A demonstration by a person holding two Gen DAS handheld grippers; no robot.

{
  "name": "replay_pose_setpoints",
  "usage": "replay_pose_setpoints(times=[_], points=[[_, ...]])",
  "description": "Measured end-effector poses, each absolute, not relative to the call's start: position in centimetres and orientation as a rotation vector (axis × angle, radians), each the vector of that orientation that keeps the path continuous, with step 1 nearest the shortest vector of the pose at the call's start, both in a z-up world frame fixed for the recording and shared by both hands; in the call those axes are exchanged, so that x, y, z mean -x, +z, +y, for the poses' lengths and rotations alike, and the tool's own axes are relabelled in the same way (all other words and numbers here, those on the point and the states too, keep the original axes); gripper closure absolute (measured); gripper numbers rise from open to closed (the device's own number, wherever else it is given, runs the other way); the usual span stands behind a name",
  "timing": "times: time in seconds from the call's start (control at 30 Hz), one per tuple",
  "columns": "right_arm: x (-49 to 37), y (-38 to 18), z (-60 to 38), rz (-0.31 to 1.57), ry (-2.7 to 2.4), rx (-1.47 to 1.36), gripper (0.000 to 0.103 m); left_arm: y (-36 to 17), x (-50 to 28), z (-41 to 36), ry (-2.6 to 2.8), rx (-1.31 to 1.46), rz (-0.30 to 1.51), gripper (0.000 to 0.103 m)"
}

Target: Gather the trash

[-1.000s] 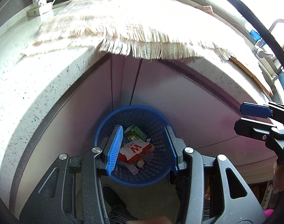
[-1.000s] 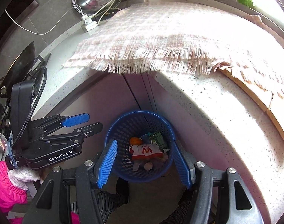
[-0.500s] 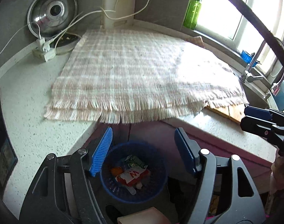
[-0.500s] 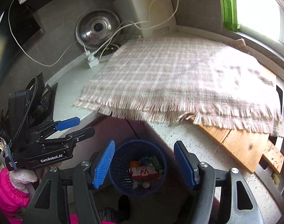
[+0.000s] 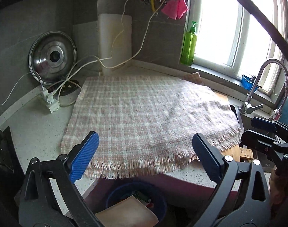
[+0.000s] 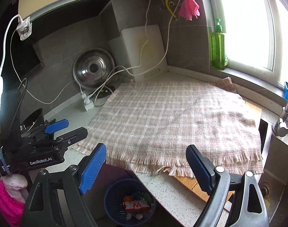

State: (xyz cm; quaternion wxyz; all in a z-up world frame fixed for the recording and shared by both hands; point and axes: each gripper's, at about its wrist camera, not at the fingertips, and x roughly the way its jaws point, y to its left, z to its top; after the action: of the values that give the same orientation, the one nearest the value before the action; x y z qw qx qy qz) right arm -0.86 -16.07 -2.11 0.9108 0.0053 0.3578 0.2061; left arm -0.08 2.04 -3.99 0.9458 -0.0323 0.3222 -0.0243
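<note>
Black-framed left gripper [image 6: 68, 130] with ribbed blue finger pads, silver screws, white "GenRobot.AI" lettering and a black cable; matching black-and-blue right gripper [image 6: 145, 165]; bright pink sleeve [image 6: 5, 204] with pale fleecy cuff.

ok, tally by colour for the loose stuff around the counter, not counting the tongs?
Green: 1, soap bottle
Pink: 2, hanging rag, checked cloth
Blue: 2, trash basket, tub on the sill
Silver: 1, pot lid
White: 2, cutting board, power strip
Total: 8
</note>
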Motion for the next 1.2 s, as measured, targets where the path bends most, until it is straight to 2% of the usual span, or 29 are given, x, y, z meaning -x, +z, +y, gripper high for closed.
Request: replay_pose_setpoints(times=[0.13,0.2,0.63,1.2], points=[[0.7,-0.9,-16.9,0.685,0.409,-0.046,0.002,-2.2,0.1,1.3,-0.023,0.032,0.611,0.001],[0.5,-0.4,-17.3,0.668,0.405,-0.065,0.001,-1.6,0.0,1.1,-0.018,0.023,0.598,0.001],[-0.7,0.6,-17.8,0.652,0.393,-0.072,0.0,0.9,-0.1,0.7,-0.015,0.042,0.541,0.0],[-2.1,0.2,-18.2,0.661,0.388,-0.096,0.0,1.1,-0.9,1.0,-0.005,0.054,0.538,0.0]])
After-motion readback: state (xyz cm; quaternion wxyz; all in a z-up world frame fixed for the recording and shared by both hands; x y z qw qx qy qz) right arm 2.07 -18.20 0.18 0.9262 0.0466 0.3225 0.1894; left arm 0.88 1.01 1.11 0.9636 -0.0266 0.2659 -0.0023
